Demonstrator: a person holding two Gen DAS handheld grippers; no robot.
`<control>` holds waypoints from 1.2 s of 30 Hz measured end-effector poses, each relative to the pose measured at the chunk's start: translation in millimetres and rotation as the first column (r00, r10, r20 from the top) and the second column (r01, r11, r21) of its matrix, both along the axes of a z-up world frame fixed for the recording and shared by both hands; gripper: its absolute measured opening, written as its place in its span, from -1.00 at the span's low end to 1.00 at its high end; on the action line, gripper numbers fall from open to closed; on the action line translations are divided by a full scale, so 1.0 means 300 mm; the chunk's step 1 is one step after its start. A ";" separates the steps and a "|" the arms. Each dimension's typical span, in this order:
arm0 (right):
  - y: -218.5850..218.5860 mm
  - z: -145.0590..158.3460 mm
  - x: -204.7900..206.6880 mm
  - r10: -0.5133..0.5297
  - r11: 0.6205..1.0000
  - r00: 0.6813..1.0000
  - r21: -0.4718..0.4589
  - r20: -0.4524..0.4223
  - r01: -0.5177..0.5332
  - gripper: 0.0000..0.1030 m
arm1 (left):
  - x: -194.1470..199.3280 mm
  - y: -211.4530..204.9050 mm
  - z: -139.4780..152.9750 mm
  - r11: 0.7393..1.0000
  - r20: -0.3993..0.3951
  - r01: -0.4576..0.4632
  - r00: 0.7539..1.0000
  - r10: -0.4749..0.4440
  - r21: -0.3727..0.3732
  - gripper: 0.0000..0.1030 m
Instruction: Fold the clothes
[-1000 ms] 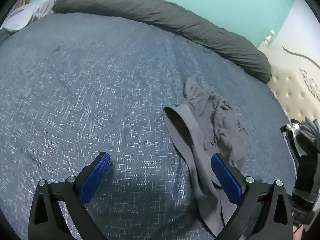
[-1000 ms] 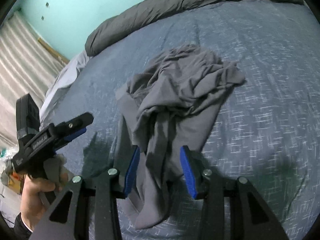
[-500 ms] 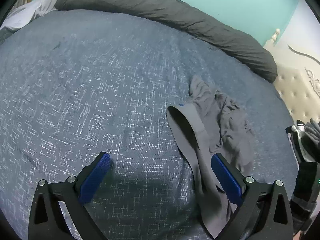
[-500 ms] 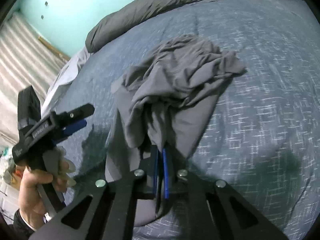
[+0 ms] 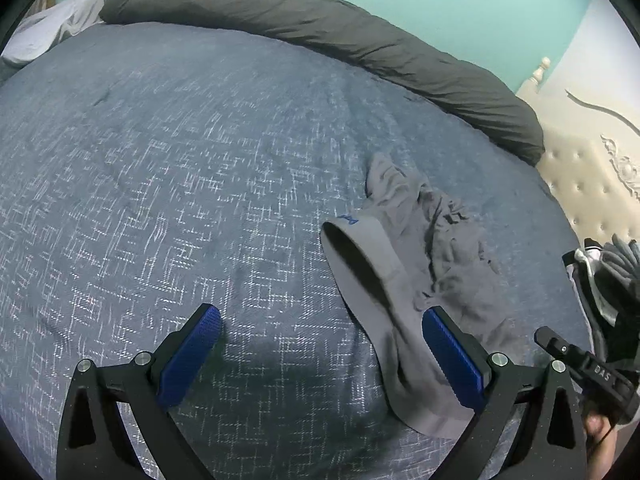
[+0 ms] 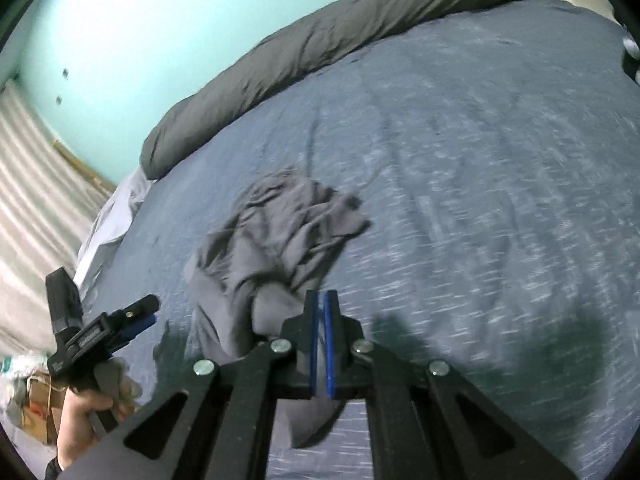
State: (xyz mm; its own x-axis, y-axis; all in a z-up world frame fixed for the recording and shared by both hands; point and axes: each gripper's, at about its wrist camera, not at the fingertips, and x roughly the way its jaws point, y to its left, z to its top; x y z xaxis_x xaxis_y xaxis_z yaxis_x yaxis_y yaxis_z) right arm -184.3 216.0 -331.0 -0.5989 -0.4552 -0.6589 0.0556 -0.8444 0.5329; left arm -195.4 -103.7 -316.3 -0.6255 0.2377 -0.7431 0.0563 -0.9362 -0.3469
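A crumpled pair of grey shorts lies on the blue bedspread, its waistband opening toward the left. My left gripper hovers open over the near end, one blue pad over bare bedspread and the other over the cloth. In the right wrist view the grey shorts trail away from my right gripper, whose blue pads are shut on a fold of the fabric. The left gripper shows there at lower left, held in a hand.
A long dark grey bolster runs along the far edge of the bed against a teal wall. A cream tufted headboard stands at the right. A heap of black and white clothes sits at the bed's right edge.
My right gripper closed on the near fold of the shorts, then swung sideways, dragging the cloth with it. The left gripper stayed where it was, still open.
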 end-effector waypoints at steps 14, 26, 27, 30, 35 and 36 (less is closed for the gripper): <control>-0.200 -0.016 -0.022 0.161 0.981 0.986 0.101 0.036 -0.164 -0.03 | -0.002 0.010 -0.024 1.000 0.027 0.006 1.000 -0.005 -0.026 0.99; -0.191 -0.071 -0.047 0.159 0.986 0.985 0.039 0.070 -0.162 -0.03 | -0.021 -0.026 -0.032 0.999 0.030 0.000 1.000 0.001 -0.033 0.94; -0.189 -0.071 -0.052 0.159 0.986 0.985 0.033 0.072 -0.161 -0.03 | -0.028 -0.024 -0.035 0.999 0.031 0.003 1.000 -0.002 -0.037 0.94; -0.184 -0.074 -0.058 0.160 0.986 0.984 0.023 0.074 -0.162 -0.03 | -0.052 -0.020 -0.043 0.998 0.029 0.006 1.000 -0.005 -0.062 0.94; -0.181 -0.059 -0.061 0.159 0.987 0.985 0.011 0.066 -0.160 -0.03 | -0.096 -0.033 -0.069 0.993 0.032 0.014 0.999 -0.010 -0.114 0.79; -0.181 -0.056 -0.061 0.159 0.987 0.985 0.009 0.063 -0.160 -0.03 | -0.095 -0.024 -0.072 0.992 0.032 0.021 0.999 -0.018 -0.123 0.77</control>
